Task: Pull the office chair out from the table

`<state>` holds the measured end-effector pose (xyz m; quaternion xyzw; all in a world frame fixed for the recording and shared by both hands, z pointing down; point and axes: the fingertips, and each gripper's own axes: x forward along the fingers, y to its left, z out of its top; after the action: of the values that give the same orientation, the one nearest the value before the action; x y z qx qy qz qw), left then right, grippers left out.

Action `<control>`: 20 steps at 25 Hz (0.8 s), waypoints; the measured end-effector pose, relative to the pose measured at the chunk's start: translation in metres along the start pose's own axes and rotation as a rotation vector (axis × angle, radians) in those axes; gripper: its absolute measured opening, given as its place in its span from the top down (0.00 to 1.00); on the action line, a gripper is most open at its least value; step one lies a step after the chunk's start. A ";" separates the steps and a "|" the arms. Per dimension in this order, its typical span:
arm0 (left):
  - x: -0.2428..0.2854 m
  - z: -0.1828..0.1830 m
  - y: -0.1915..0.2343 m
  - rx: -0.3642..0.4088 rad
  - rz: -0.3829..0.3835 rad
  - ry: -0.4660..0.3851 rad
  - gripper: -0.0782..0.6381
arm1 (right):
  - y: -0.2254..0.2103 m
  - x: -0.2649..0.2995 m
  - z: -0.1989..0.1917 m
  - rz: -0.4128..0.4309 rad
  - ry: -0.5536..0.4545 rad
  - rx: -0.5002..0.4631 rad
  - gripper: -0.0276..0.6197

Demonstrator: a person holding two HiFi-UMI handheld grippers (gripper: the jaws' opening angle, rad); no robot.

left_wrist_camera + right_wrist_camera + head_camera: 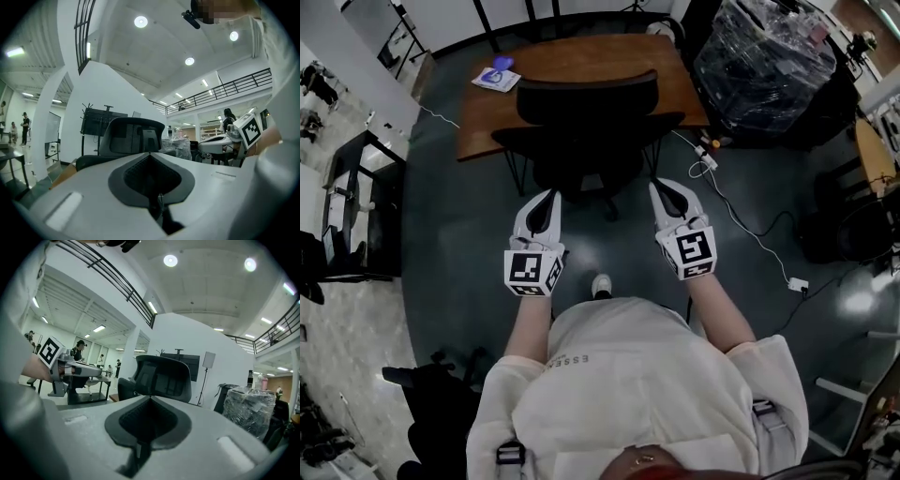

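at far left a dark rack by the white wall, well apart from everything else. next the brown table, with a blue and white thing on its left corner, too small to tell what. office chair at the near edge of the table, between table and person, its backrest overlapping the tabletop as seen from above, its base mostly hidden under the seat. left gripper near the chair but not touching it, jaws pressed together with nothing between. right gripper beside it, also closed and empty, also apart from the chair. on the floor right of the chair a white power strip and a long cable. farther right a big bundle wrapped in clear film, close to the table's right end. in both gripper views only the backrest visible, lower chair cut off by the gripper body.
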<state>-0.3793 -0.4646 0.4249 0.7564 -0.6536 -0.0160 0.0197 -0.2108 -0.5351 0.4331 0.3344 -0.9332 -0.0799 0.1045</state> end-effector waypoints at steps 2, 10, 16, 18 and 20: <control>0.021 0.008 0.015 0.015 -0.010 -0.013 0.87 | -0.011 0.022 0.009 -0.019 -0.014 -0.011 0.97; 0.072 0.055 0.046 0.228 -0.024 -0.080 0.87 | -0.048 0.080 0.063 -0.066 -0.126 -0.143 0.97; 0.104 0.099 0.051 0.700 -0.017 -0.041 0.87 | -0.055 0.105 0.113 -0.047 -0.140 -0.507 0.97; 0.115 0.106 0.054 0.825 -0.014 0.003 0.87 | -0.053 0.114 0.120 -0.026 -0.133 -0.617 0.83; 0.124 0.110 0.055 0.905 -0.025 0.048 0.75 | -0.051 0.124 0.122 -0.004 -0.114 -0.717 0.74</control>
<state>-0.4210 -0.5961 0.3185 0.6968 -0.5852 0.2887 -0.2978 -0.3032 -0.6439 0.3215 0.2734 -0.8495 -0.4208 0.1630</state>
